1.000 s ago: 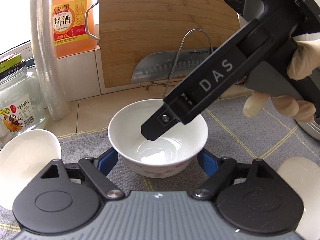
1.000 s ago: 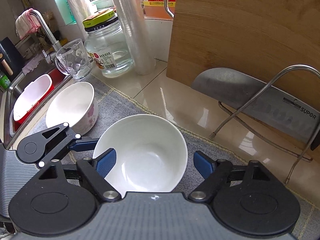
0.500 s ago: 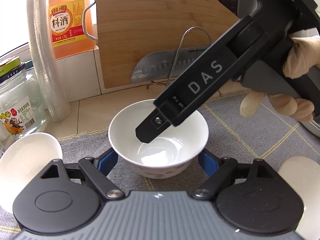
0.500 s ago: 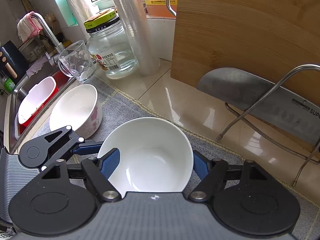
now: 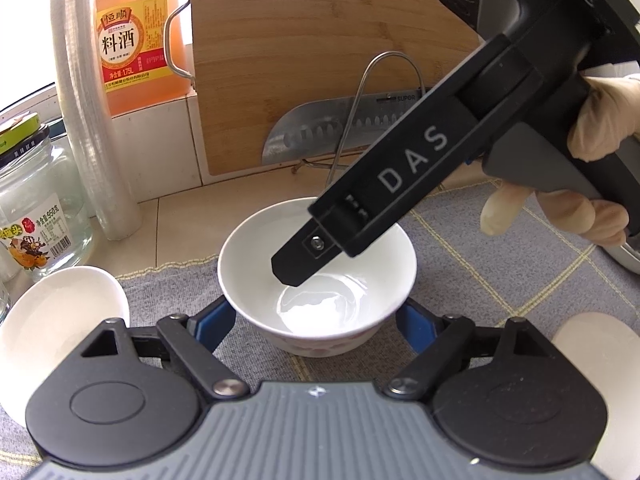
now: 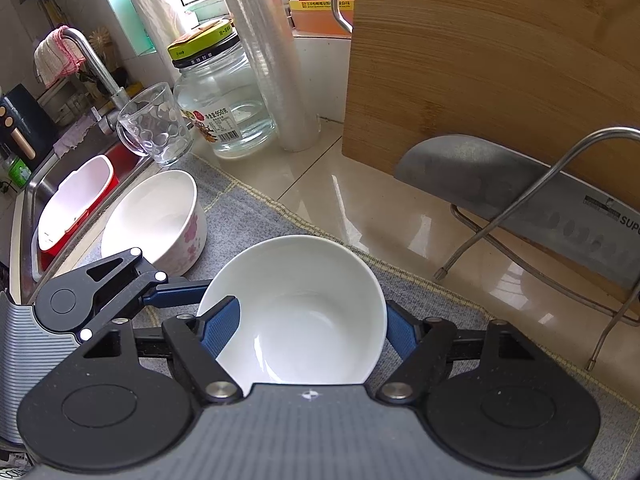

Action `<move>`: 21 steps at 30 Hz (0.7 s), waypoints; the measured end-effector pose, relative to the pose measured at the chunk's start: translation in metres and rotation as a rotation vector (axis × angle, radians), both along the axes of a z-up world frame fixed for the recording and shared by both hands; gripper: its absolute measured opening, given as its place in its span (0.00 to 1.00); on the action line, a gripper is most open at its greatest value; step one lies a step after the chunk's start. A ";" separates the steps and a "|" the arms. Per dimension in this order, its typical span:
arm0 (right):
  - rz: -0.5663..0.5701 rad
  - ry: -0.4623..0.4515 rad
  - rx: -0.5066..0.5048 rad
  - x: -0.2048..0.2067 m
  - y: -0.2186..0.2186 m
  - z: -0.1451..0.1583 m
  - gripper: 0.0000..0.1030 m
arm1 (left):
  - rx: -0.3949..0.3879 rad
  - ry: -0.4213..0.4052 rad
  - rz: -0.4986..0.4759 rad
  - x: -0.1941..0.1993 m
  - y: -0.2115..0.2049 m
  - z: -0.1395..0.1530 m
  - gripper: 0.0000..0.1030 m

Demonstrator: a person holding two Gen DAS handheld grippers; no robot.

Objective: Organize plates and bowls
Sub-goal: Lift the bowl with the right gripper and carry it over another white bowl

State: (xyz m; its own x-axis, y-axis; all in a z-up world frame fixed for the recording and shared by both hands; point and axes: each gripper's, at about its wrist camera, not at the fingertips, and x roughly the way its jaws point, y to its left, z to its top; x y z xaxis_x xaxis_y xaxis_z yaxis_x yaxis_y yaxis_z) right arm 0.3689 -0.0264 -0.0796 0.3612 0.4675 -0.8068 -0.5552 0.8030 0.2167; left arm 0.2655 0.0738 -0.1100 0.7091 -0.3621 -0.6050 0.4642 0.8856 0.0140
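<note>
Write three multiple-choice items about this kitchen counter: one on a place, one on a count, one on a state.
1. Where is the cleaver? A in the sink; B in front of the bamboo cutting board; C inside a bowl.
2. How many white bowls sit on the grey mat in the right wrist view? A two; B four; C none.
3. How does the glass mug stand? A upside down; B on its side; C upright.
Answers: B, its blade stands just before the board; A, the floral bowl and the plain bowl; C, its open mouth faces up.
</note>
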 end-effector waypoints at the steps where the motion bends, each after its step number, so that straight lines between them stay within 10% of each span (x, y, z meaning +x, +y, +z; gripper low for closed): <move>1: -0.001 0.000 0.000 0.000 0.000 0.000 0.79 | -0.004 0.006 -0.001 0.000 0.001 0.001 0.84; 21: -0.029 0.011 0.051 -0.054 -0.010 0.040 0.80 | -0.013 0.000 -0.061 -0.053 0.003 0.053 0.84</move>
